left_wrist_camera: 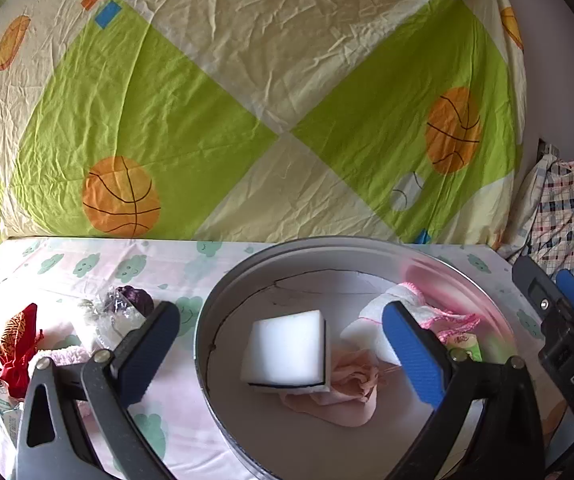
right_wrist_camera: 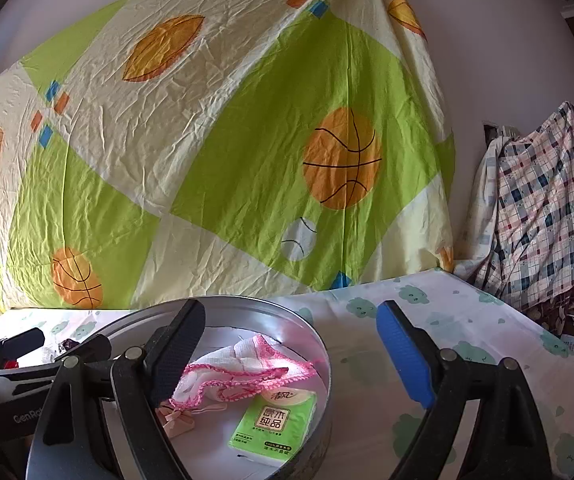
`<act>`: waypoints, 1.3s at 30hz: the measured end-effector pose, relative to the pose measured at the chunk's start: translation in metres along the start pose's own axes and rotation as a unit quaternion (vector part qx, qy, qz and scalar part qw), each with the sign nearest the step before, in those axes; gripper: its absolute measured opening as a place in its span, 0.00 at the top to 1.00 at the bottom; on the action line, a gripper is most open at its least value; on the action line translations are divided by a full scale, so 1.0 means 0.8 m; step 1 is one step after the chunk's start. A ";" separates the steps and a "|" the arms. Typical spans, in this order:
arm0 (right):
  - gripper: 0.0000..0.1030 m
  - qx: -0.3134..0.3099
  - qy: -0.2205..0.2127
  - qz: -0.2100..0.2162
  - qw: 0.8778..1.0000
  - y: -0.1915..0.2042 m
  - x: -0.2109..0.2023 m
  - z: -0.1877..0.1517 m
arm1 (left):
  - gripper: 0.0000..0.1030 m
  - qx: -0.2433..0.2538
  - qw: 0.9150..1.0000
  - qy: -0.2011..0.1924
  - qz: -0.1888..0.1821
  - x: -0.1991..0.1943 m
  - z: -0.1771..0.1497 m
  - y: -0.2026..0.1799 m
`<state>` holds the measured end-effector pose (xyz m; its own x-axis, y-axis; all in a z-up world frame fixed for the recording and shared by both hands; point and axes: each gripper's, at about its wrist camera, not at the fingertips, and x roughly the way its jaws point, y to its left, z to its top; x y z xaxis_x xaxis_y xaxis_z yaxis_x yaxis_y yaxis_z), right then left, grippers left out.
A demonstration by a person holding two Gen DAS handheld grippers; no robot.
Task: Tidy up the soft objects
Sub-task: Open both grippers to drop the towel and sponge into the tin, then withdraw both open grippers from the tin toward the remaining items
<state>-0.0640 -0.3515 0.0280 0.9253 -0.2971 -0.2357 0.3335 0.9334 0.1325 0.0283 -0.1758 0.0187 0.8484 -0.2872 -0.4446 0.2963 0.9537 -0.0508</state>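
Left wrist view. Your left gripper (left_wrist_camera: 283,360) has its jaws wide apart and empty, straddling the near rim of the round tin (left_wrist_camera: 207,320).
- White sponge block (left_wrist_camera: 287,350): lies in the tin between the jaws, touching neither. Clean white foam with a thin dark layer under it. Expect it to be very light and springy; pinch it across its two flat side faces, gently, or it will squash and spring out.
- Peach cloth (left_wrist_camera: 347,384): crumpled just beside the sponge, toward the blue jaw. Limp, likely featherweight; take a raised fold.
- Red pouch (left_wrist_camera: 17,344) and crinkly purple-and-clear wrapper (left_wrist_camera: 127,306): outside the tin on the tabletop (left_wrist_camera: 87,280), beyond the black jaw. The pouch looks soft and drawstringed; grip its gathered neck.

Right wrist view. Your right gripper (right_wrist_camera: 287,360) is likewise spread and holding nothing; its black jaw hangs over the tin, its blue jaw over bare tabletop.
- White washcloth with pink crocheted edge (right_wrist_camera: 243,364): in the tin just beside the black jaw. Floppy; grab a bunched middle, not the trim.
- Green tissue pack (right_wrist_camera: 273,424): below the cloth. Light, slick film wrapping, compressible; clamp the long sides.
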 end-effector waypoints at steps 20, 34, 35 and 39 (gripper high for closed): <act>0.13 -0.002 -0.080 -0.040 0.996 0.003 -0.036 0.001 | 0.00 0.026 0.995 -0.060 0.077 -0.033 -0.011 0.024; 0.13 -0.007 -0.074 -0.035 0.997 0.020 -0.046 -0.007 | 0.00 0.036 0.995 -0.046 0.084 -0.034 -0.022 0.035; 0.13 -0.004 -0.068 -0.034 0.997 0.020 -0.045 -0.008 | 0.00 0.036 0.995 -0.044 0.084 -0.033 -0.023 0.036; 0.12 0.002 -0.052 -0.025 0.998 0.024 -0.044 -0.010 | 0.00 0.038 0.995 -0.036 0.084 -0.033 -0.027 0.039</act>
<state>-0.0915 -0.3211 0.0309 0.9209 -0.3633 -0.1413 0.3808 0.9159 0.1272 0.0054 -0.1368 0.0097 0.9175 -0.1318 -0.3752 0.1772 0.9801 0.0891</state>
